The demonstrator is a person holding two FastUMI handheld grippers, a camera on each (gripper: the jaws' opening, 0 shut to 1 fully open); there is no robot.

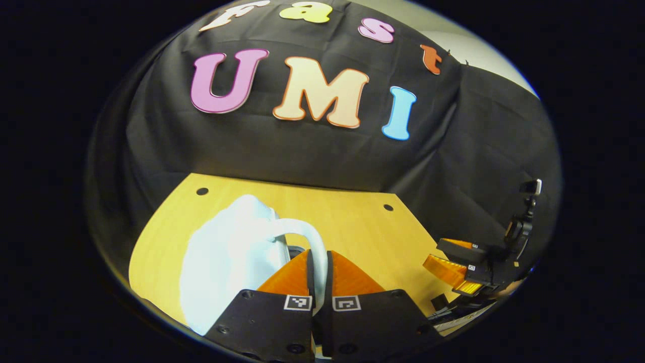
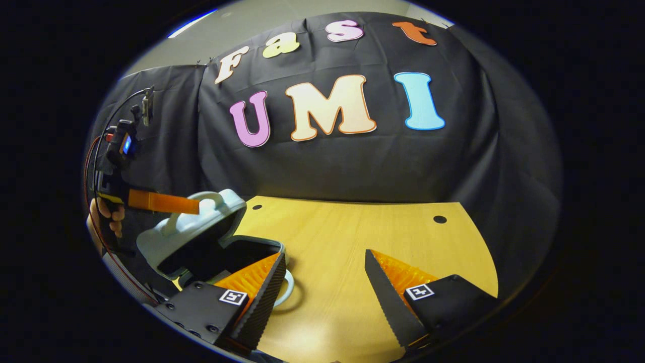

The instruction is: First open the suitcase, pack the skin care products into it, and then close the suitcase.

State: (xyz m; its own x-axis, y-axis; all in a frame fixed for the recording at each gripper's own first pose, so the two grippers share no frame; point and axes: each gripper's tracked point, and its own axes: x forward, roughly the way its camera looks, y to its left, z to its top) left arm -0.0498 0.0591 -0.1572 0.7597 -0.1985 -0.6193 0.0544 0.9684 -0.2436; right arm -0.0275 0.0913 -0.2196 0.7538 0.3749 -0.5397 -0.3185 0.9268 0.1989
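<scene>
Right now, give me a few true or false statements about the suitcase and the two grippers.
1. The left gripper is shut on the suitcase handle. True.
2. The suitcase lid lies fully closed. False: it is tilted up, with the dark inside showing.
3. The right gripper grips the lid. False: its fingers are spread apart over the bare wooden table.
4. A hand holds the left gripper. True.
</scene>
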